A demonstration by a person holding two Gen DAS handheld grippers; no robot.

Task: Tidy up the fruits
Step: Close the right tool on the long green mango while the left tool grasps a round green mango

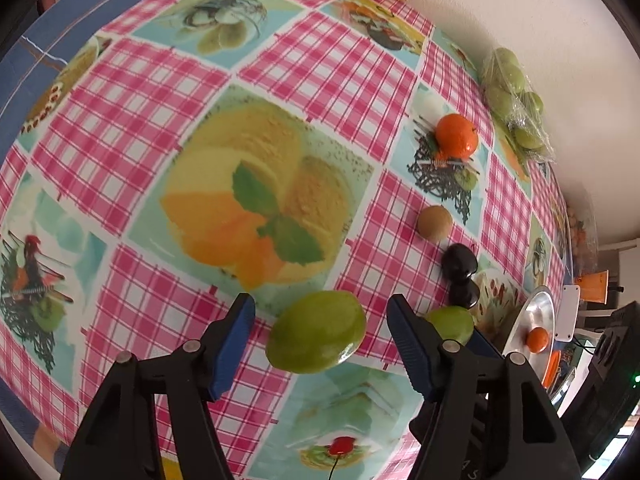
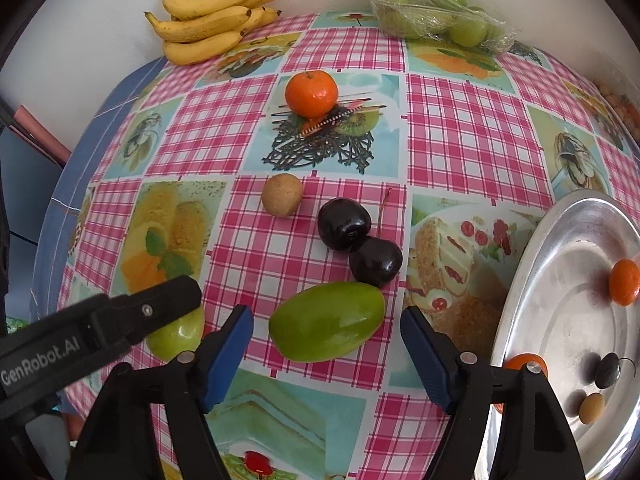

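Observation:
A round green fruit [image 1: 316, 332] lies on the checked tablecloth between the blue pads of my left gripper [image 1: 320, 308]. The jaws stand open, with a gap on each side of it. A longer green fruit [image 2: 326, 322] lies between the pads of my right gripper [image 2: 326, 316], which is also open and clear of it on both sides. In the right wrist view a black finger [image 2: 160, 304] of the left gripper covers part of the round green fruit [image 2: 176, 336]. A metal tray [image 2: 568, 288] at the right holds mandarins, a dark fruit and a small brown one.
Beyond the grippers lie two dark plums [image 2: 344, 224], a brown fruit [image 2: 282, 194] and a mandarin [image 2: 312, 94]. Bananas [image 2: 208, 20] and a wrapped pack of green fruits [image 2: 436, 12] sit against the wall. The table's edge drops off at the left.

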